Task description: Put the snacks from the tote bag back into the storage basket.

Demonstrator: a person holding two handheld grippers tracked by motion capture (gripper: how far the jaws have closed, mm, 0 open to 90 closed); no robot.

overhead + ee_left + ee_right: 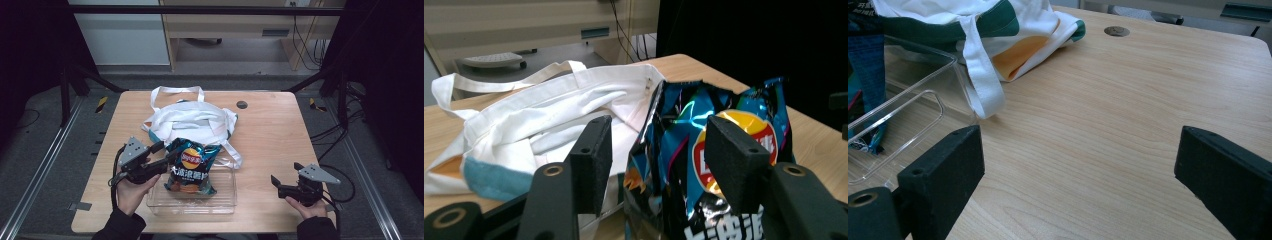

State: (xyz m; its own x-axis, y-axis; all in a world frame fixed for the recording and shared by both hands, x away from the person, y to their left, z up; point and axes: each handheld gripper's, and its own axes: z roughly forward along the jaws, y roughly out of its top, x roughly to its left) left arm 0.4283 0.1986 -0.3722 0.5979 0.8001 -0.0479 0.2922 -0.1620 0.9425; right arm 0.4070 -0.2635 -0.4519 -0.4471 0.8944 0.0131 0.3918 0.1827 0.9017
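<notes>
1. Black jaws of left gripper [162,153] stand apart either side of chip bag [191,166], not yet clamped.
2. Bag stands in clear tray [222,203], beside white tote [192,119]; packing undone.
3. Right gripper [280,183] wide open over bare table [272,125].

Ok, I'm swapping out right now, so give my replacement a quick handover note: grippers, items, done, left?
Left gripper: jaws open around the top of the chip bag, not yet clamped.
Right gripper: open, holding nothing, over bare table.
Chip bag stands in the clear tray; the white tote bag lies flat just behind.
Done: bag reached. Left: probably close on it, lift it, and move it to the tote.
</notes>
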